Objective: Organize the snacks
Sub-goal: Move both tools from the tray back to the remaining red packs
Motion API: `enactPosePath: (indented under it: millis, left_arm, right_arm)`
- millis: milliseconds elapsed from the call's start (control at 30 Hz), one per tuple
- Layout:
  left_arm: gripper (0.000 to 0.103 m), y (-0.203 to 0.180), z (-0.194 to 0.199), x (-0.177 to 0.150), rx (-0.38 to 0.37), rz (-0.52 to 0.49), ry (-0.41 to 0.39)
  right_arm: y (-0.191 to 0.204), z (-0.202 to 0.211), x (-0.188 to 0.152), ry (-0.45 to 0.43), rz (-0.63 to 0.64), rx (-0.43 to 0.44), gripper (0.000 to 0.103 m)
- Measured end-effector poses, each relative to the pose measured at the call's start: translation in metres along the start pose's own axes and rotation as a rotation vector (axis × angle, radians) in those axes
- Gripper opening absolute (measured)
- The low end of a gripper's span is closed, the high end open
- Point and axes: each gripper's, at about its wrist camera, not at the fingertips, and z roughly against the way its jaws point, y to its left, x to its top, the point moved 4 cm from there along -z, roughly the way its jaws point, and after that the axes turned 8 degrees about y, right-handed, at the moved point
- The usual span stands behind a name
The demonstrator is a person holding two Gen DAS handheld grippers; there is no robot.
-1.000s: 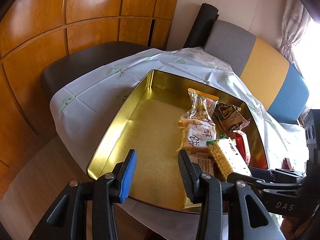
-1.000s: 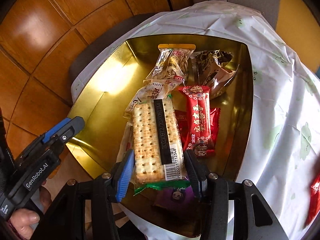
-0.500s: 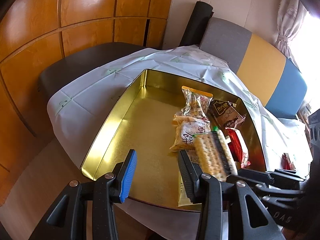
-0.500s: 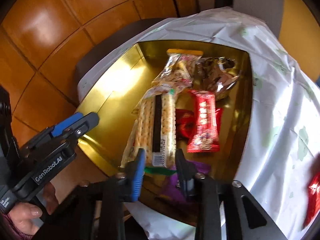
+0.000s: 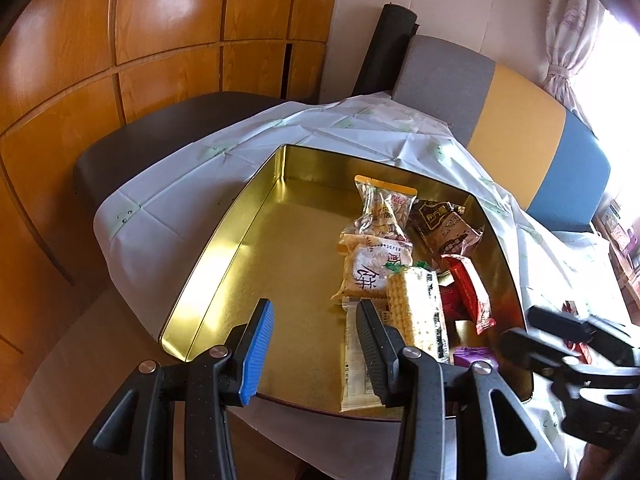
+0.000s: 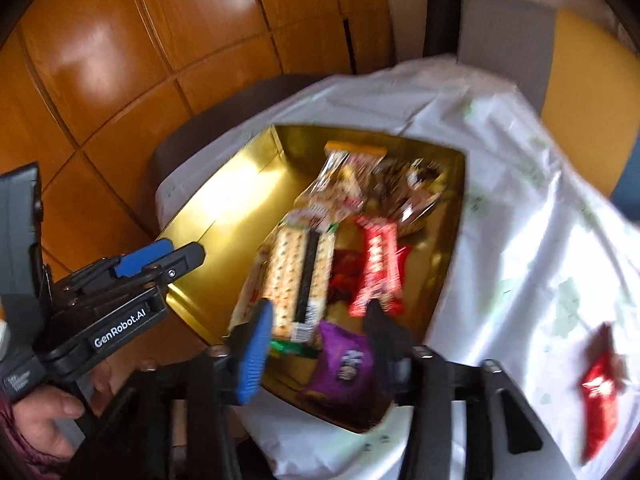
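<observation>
In the left wrist view the left gripper (image 5: 312,344) hangs open and empty over the near edge of the gold metal tin (image 5: 224,256), where the clear-wrapped cracker packet (image 5: 416,312) lies among other snacks.

In the right wrist view the right gripper (image 6: 320,336) has just been opening; nothing is between its jaws, so the packet (image 6: 296,276) seems released. The next move is probably to fetch the red foil snack (image 6: 600,388) lying to the right on the white-covered desk (image 6: 520,240).

Gold tin (image 5: 224,248), purple packet (image 6: 344,364).

Right gripper (image 6: 318,320) jaws just opened, empty; left gripper (image 5: 314,338) hovers parted, empty

Left gripper (image 5: 316,344) hovers empty over gold tin (image 5: 224,252) holding snack packets (image 5: 416,308)
</observation>
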Motion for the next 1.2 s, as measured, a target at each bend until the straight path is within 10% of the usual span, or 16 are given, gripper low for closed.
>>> enactPosePath:
  millis: [600,1200]
  left_arm:
    - [0.043,-0.065,0.029,-0.007,-0.040,-0.212,-0.075]
    - [0.043,-0.155,0.035,-0.033,-0.108,-0.467,-0.035]
  right_arm:
    - [-0.129,0.100,-0.047,-0.172,-0.204,-0.197,0.101]
    - [-0.341,0.157,-0.138,-0.131,-0.646,-0.347,0.103]
